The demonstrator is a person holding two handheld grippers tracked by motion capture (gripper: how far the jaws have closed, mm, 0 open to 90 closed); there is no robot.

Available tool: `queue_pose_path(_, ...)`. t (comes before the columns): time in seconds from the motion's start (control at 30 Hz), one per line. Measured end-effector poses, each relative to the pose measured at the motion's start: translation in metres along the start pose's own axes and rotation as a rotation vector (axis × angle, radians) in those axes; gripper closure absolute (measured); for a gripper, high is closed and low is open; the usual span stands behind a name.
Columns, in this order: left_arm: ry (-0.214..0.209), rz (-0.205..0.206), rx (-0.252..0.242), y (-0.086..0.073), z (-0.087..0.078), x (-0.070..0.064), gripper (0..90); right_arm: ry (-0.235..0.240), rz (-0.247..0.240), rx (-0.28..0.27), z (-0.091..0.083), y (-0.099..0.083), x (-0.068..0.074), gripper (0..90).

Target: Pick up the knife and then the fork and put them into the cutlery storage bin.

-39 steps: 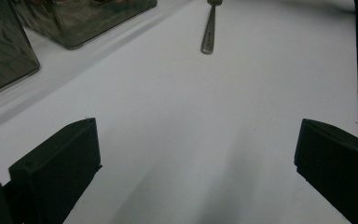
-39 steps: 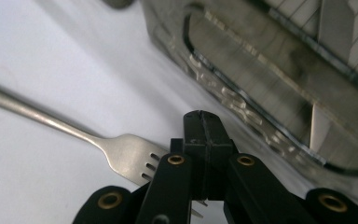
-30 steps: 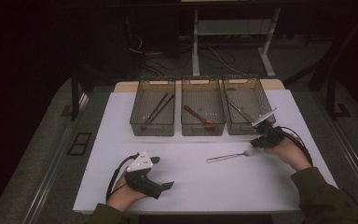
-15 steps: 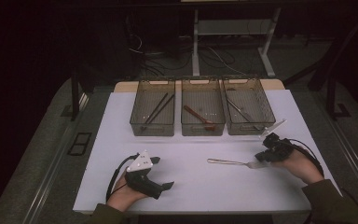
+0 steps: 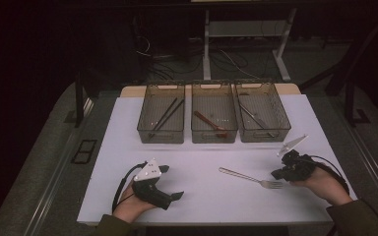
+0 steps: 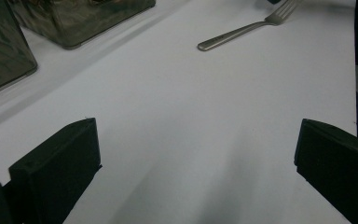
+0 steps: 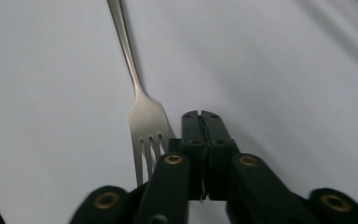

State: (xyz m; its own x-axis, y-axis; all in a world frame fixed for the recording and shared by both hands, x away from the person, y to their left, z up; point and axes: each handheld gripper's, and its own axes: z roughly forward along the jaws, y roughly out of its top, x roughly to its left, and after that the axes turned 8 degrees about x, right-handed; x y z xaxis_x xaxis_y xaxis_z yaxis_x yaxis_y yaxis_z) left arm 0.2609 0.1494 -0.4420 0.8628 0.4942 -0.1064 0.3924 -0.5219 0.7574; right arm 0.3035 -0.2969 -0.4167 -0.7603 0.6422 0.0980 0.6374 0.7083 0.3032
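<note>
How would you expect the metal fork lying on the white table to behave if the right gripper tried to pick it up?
The fork looks like polished metal, so probably stiff and somewhat slippery between jaws. It lies flat on the white table, so its thin handle likely leaves little to get under. It seems unlikely to roll.

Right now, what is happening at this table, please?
A person sits at a white table with a gripper in each hand. The right gripper is shut, holding nothing, beside the tines of a fork that lies flat on the table. The left gripper rests open near the front edge, away from the fork. Behind stand three bins: the left bin holds dark chopsticks, the middle bin a reddish utensil, the right bin metal cutlery.
</note>
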Motion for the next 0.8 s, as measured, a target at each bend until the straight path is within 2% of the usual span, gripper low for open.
queue_pose_path(0.17, 0.001, -0.002, -0.001, 0.0, 0.001, 0.0, 0.0, 0.005, -0.071, -0.039, -0.006, 0.011, 0.006, 68.2)
queue_pose_path(0.23, 0.0, -0.004, -0.003, 0.0, 0.001, 0.0, 0.0, 0.019, -0.09, -0.031, -0.004, 0.018, 0.011, 60.6)
queue_pose_path(0.3, 0.0, -0.003, -0.004, 0.0, 0.0, 0.0, 0.0, 0.033, -0.132, -0.01, -0.001, 0.026, 0.016, 60.6)
queue_pose_path(0.33, -0.001, -0.003, -0.003, 0.0, 0.001, 0.0, 0.0, 0.025, -0.174, 0.001, 0.0, 0.029, 0.017, 60.4)
queue_pose_path(0.4, -0.005, -0.004, -0.003, 0.0, 0.001, 0.0, 0.0, 0.027, -0.18, 0.021, 0.003, 0.036, 0.023, 60.7)
queue_pose_path(0.43, -0.006, -0.003, -0.003, 0.0, 0.001, -0.001, 0.0, 0.019, -0.208, 0.034, 0.005, 0.039, 0.024, 61.3)
queue_pose_path(0.57, -0.002, -0.006, -0.005, 0.0, 0.001, -0.001, 0.0, 0.025, -0.243, 0.084, 0.012, 0.05, 0.031, 65.8)
queue_pose_path(0.67, -0.002, -0.006, -0.005, 0.0, 0.001, 0.0, 0.0, 0.011, -0.264, 0.122, 0.017, 0.057, 0.032, 68.7)
queue_pose_path(0.8, 0.004, -0.013, -0.006, 0.001, 0.002, 0.0, 0.0, 0.028, -0.285, 0.155, 0.023, 0.064, 0.032, 71.9)
